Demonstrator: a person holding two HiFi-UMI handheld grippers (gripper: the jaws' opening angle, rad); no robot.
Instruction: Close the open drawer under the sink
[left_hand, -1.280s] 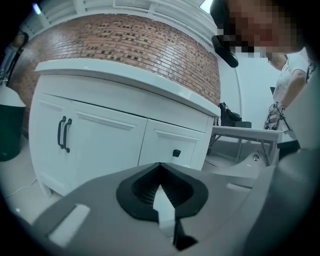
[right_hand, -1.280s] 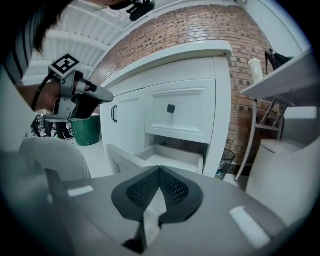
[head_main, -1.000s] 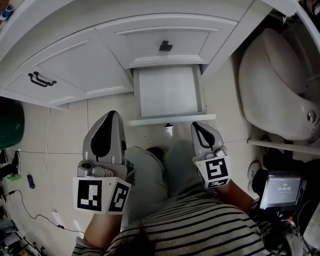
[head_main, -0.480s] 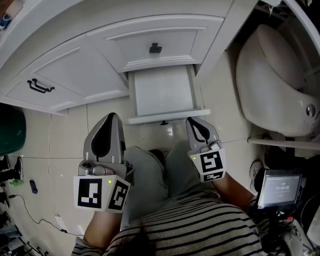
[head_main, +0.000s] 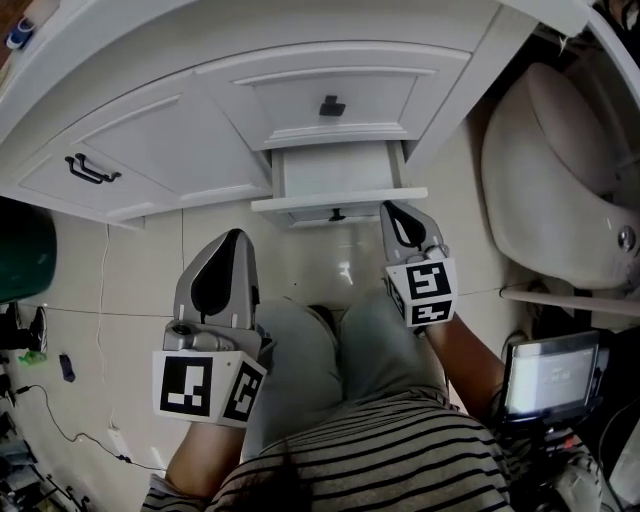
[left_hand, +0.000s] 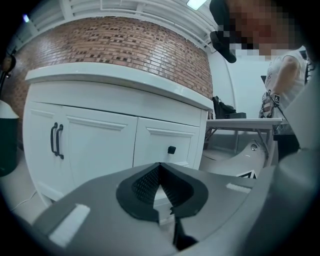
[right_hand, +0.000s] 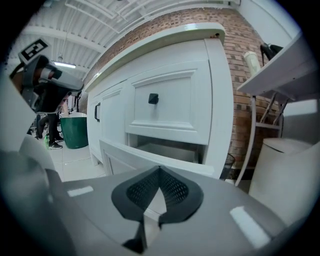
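Note:
The white drawer under the sink cabinet stands partly open, with its front panel sticking out a short way and a small dark knob under it. My right gripper is shut, its tip against the right end of that front panel. In the right gripper view the drawer front lies just beyond the shut right gripper. My left gripper is shut, empty, and hangs back over the floor to the left of the drawer. In the left gripper view the left gripper hides most of the drawer.
Above the open drawer is a shut drawer with a black knob, and left of it a cabinet door with black handles. A toilet stands close on the right. A green bin is at the left. A person's knees are below.
The drawer has slid further into the cabinet. My right gripper has moved forward with the drawer front. The left gripper has hardly moved.

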